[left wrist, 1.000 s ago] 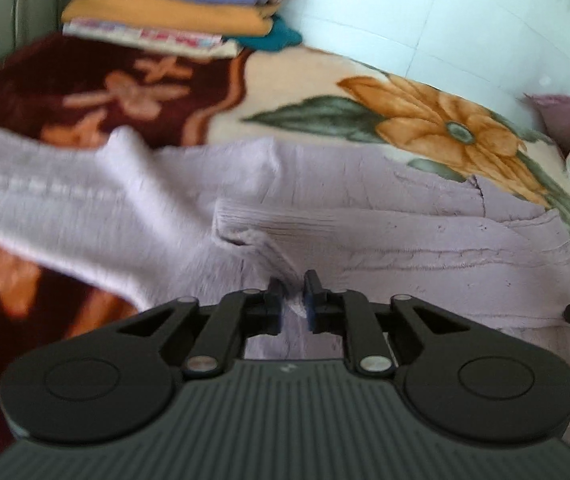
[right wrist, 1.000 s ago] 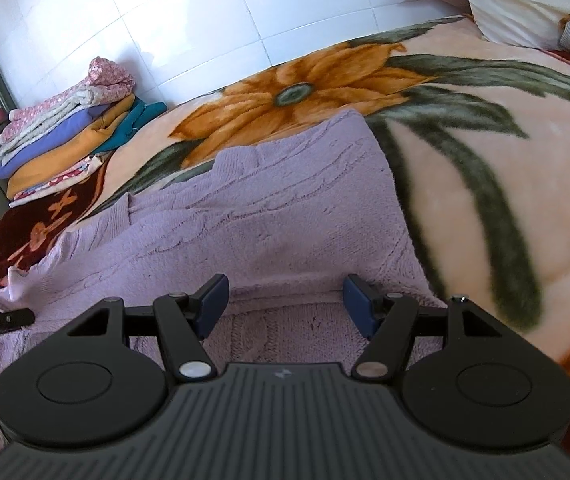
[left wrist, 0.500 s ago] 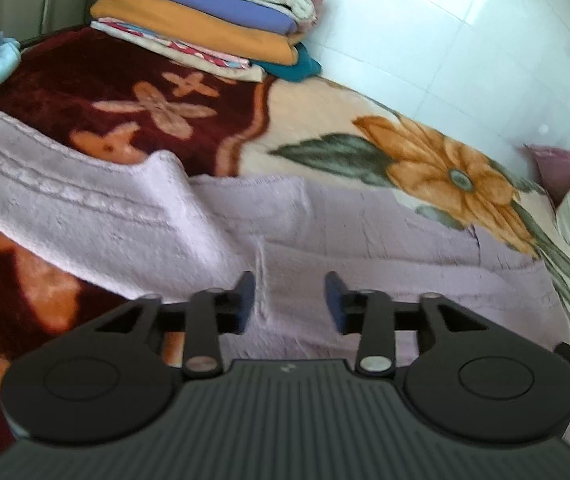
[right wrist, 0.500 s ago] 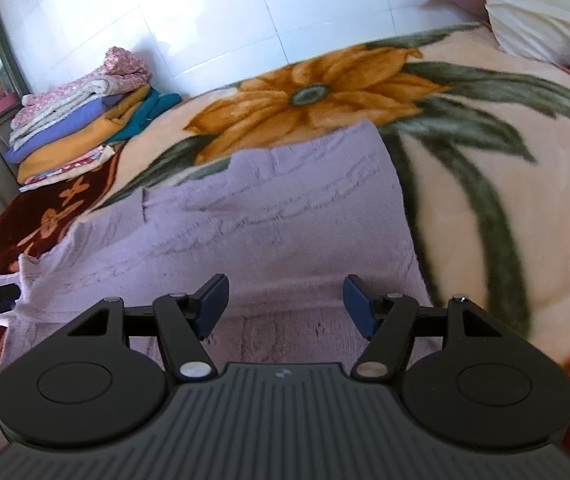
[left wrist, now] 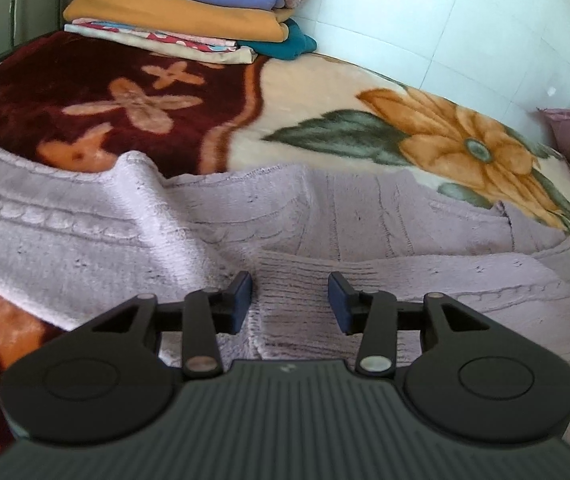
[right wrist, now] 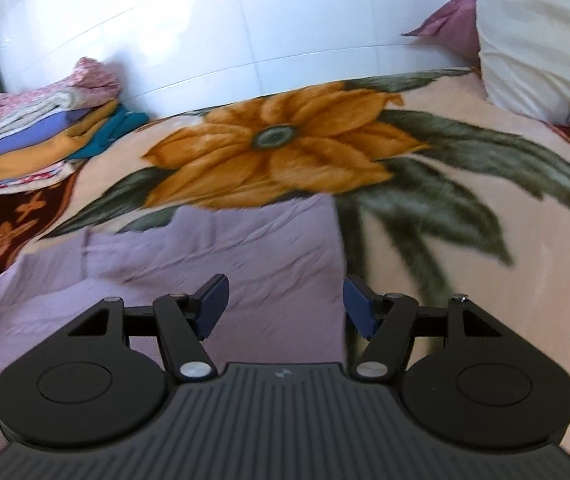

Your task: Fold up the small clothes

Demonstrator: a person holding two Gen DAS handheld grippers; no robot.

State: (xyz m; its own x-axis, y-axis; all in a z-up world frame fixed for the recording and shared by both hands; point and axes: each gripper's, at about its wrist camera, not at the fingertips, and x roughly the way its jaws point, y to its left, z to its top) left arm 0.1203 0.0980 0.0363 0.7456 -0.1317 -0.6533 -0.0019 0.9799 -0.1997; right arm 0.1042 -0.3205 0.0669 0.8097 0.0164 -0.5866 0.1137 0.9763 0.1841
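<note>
A lilac knitted sweater (left wrist: 365,216) lies spread on the flowered blanket (left wrist: 325,92). One sleeve (left wrist: 65,224) runs out to the left, and a ribbed cuff (left wrist: 289,304) lies folded in on the body. My left gripper (left wrist: 289,300) is open and empty, its jaws either side of that cuff, just above it. In the right wrist view the sweater (right wrist: 213,256) lies below my right gripper (right wrist: 285,300), which is open and empty above the sweater's right edge.
A stack of folded clothes (left wrist: 181,12) sits at the far corner by the tiled wall (left wrist: 465,20); it also shows in the right wrist view (right wrist: 45,132). Pillows (right wrist: 533,40) lie at the right end of the bed.
My left gripper let go of the sweater's cuff and opened, then drew back a little. My right gripper stayed open and lifted away towards the sweater's right edge.
</note>
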